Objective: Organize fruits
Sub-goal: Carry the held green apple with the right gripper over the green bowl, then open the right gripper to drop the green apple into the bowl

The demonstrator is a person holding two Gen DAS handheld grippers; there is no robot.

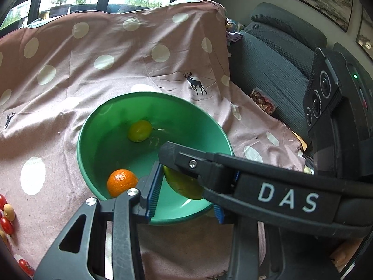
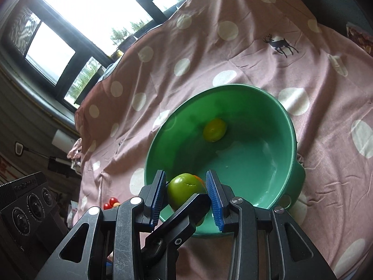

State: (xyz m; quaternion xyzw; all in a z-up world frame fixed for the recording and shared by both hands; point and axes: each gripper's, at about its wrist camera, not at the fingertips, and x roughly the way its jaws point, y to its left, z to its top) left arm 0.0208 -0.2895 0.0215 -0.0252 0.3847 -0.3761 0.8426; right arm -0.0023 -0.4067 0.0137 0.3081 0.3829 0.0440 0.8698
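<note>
A green bowl [image 1: 98, 126] [image 2: 256, 107] sits on the pink dotted cloth. Inside it lie a yellow-green lemon [image 1: 139, 131] [image 2: 214, 130], an orange [image 1: 121, 182] and a green apple [image 1: 184, 186] [image 2: 183, 190]. My left gripper [image 1: 186, 191] is open over the bowl's near rim, its fingers on either side of the apple without touching it. My right gripper [image 2: 186, 198] is open too, with the apple between its blue pads [image 2: 212, 193]; the left gripper's finger crosses in front of it. In the right wrist view the orange is almost hidden behind the apple.
Small red tomatoes and tan nuts [image 1: 6, 217] lie on the cloth at the left edge, also showing in the right wrist view [image 2: 111, 202]. A dark grey sofa [image 1: 275, 53] stands beyond the cloth's right edge, with a snack packet [image 1: 262, 101] on it.
</note>
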